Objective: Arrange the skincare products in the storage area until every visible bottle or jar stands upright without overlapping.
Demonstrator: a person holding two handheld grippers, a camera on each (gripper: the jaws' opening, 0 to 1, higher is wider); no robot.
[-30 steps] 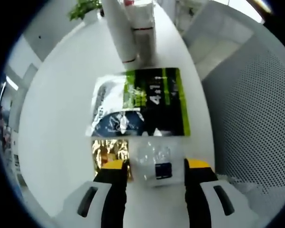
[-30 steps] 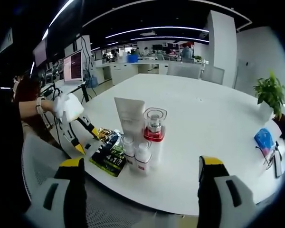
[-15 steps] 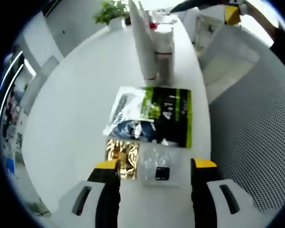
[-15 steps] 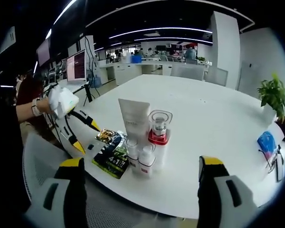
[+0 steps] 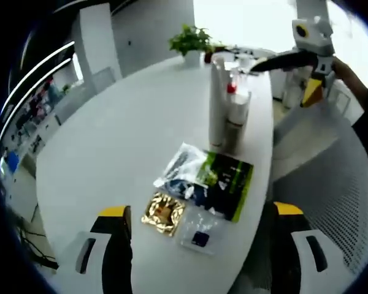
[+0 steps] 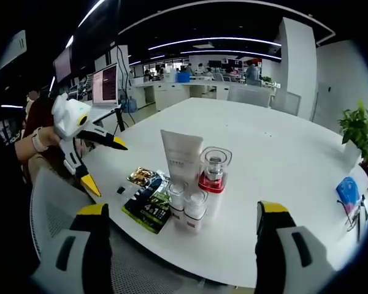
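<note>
A tall white tube [image 6: 183, 156], a clear-lidded jar with a red band [image 6: 213, 168] and two small white bottles [image 6: 176, 195] stand upright together near the table's edge. Beside them lie a green and black sachet [image 6: 148, 205], a gold sachet [image 6: 141, 176] and a small clear packet [image 5: 199, 231], all flat. My left gripper [image 5: 200, 210] hangs open above the sachets and holds nothing; in the right gripper view the left gripper [image 6: 106, 166] is up off the table in a gloved hand. My right gripper [image 6: 184, 209] is open, back from the group, seen as the right gripper [image 5: 282, 79] beyond the tube [image 5: 218, 101].
A perforated white chair [image 5: 331, 184] stands close to the table's edge by the sachets. A potted plant [image 6: 359, 125] and a blue object [image 6: 348, 190] sit at the far side of the white table [image 6: 276, 141]. Desks and a monitor [image 6: 104, 86] lie behind.
My left gripper has lifted up and back from the clear packet and its jaws have spread wider. The right gripper has hardly moved.
</note>
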